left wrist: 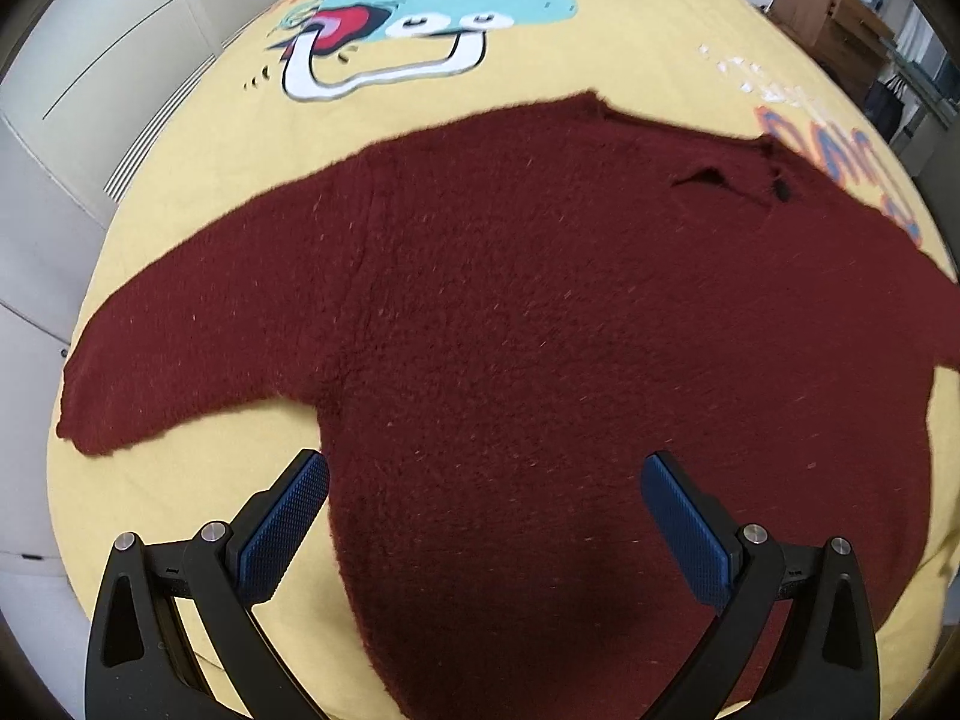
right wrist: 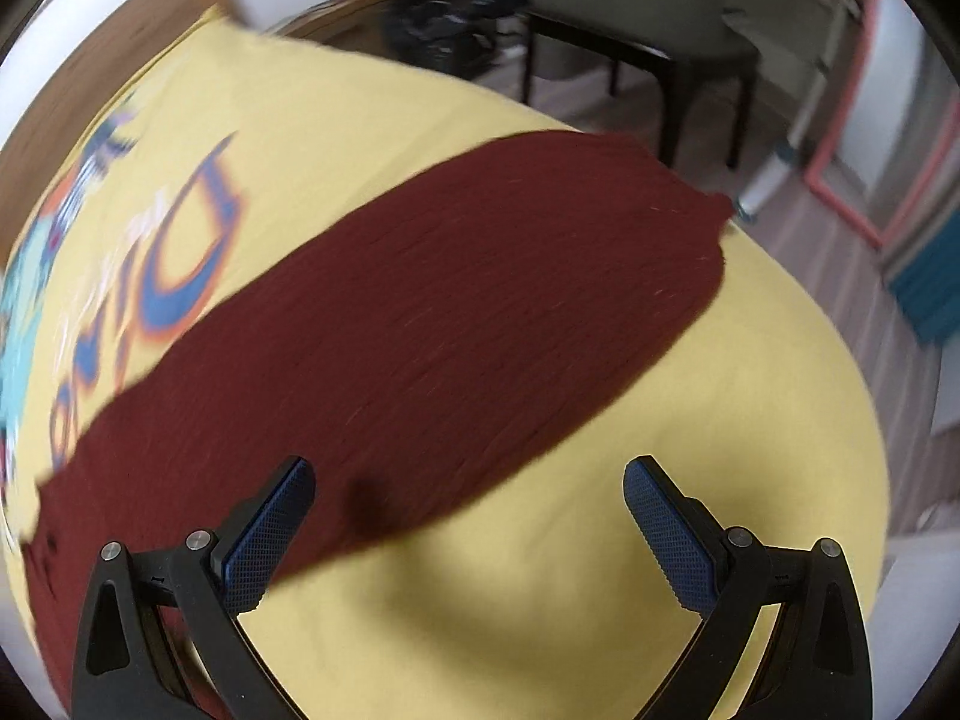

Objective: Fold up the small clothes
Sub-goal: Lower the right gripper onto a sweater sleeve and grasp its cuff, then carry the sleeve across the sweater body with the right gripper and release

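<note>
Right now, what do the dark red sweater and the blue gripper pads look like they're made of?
The sweater looks like a thick, fuzzy knit, probably wool or acrylic: matte, with a soft nap and stray pale fibres. The fingertip pads on the left gripper look like blue rubber or soft plastic, with a fine diamond grid moulded in for grip.

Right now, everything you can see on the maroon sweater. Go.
The maroon sweater is a fuzzy, thick-looking knit, spread flat and unfolded on the yellow printed sheet. Both sleeves lie stretched out sideways; one sleeve fills the right wrist view, its cuff reaching the bed's edge. The neckline shows an opening with a small dark spot beside it, too blurred to identify. The left gripper hangs open over the lower body, the right gripper open over the sleeve's edge; contact cannot be told.
</note>
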A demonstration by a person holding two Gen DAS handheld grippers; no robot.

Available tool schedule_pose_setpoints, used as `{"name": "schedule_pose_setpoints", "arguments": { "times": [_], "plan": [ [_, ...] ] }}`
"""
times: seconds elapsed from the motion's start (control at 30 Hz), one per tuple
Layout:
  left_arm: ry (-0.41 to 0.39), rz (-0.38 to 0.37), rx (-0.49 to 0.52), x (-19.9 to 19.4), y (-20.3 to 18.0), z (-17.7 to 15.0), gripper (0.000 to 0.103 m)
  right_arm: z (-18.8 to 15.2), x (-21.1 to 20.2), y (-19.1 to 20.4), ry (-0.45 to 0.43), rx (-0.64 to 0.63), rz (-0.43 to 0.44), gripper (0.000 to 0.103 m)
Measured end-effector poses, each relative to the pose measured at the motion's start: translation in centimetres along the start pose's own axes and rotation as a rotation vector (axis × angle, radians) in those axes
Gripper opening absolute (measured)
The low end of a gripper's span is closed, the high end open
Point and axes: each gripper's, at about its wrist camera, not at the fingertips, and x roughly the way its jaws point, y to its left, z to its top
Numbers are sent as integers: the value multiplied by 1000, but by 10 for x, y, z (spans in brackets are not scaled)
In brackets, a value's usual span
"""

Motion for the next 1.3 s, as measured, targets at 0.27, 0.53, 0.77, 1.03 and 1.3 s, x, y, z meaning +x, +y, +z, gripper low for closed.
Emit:
{"name": "schedule_pose_setpoints", "arguments": {
  "times": [0.27,0.53,0.77,1.03,1.3],
  "plan": [
    [51,35,-24,19,14,-4,102,30,43,-35,71,179,2,95],
    [63,32,-42,24,29,-5,102,49,30,-20,67,159,91,14],
    [53,-39,-41,18,45,-1,102,47,-54,38,-110,-46,133,13],
    [3,-59,-41,-4,55,10,102,7,-150,153,-206,-295,286,12],
    [-53,-47,-45,-11,63,16,102,-53,-183,288,-170,-489,427,12]
  ]
}}
